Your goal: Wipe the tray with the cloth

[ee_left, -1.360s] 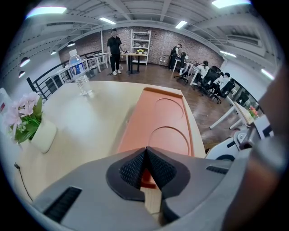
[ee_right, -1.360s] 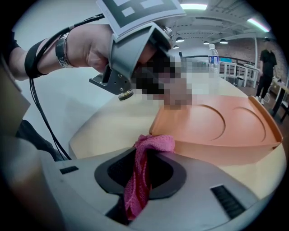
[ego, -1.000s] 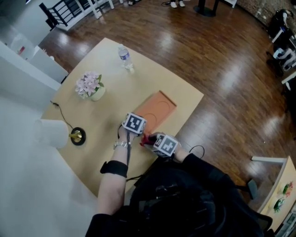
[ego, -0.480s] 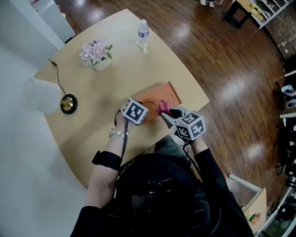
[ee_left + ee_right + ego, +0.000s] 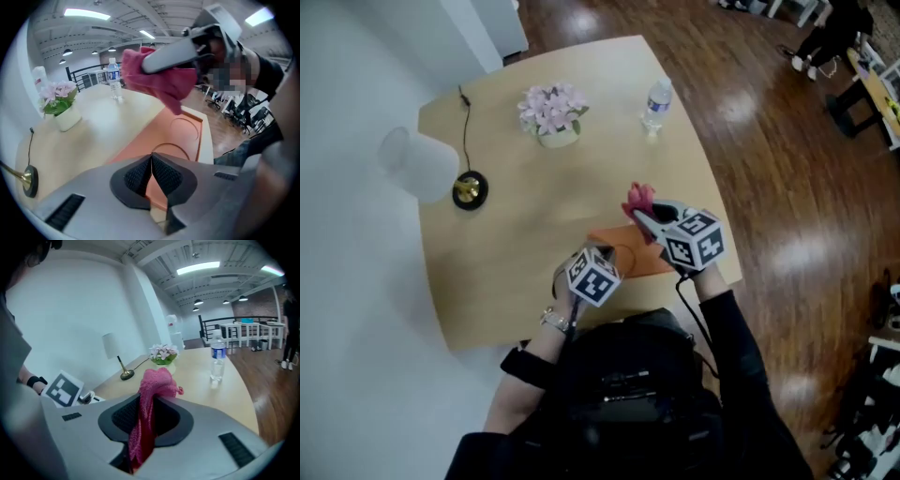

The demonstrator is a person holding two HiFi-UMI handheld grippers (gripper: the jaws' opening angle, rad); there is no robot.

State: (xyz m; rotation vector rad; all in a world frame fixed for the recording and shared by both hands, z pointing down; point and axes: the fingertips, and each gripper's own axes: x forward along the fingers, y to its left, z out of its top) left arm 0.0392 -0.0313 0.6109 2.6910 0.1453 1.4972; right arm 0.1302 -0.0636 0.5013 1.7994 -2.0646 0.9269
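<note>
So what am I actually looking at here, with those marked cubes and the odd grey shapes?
No robot: a person holds a two-jaw gripper in each hand; the cubes belong to them. One camera looks down from the person's head, one rides on each gripper. On the table stand an orange tray, potted flowers, a water bottle and a lamp. The right gripper pinches a pink cloth, lifted up; the left gripper is shut on nothing, by the tray.

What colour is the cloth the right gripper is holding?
Deep pink; the cloth shows best in the right gripper view.
</note>
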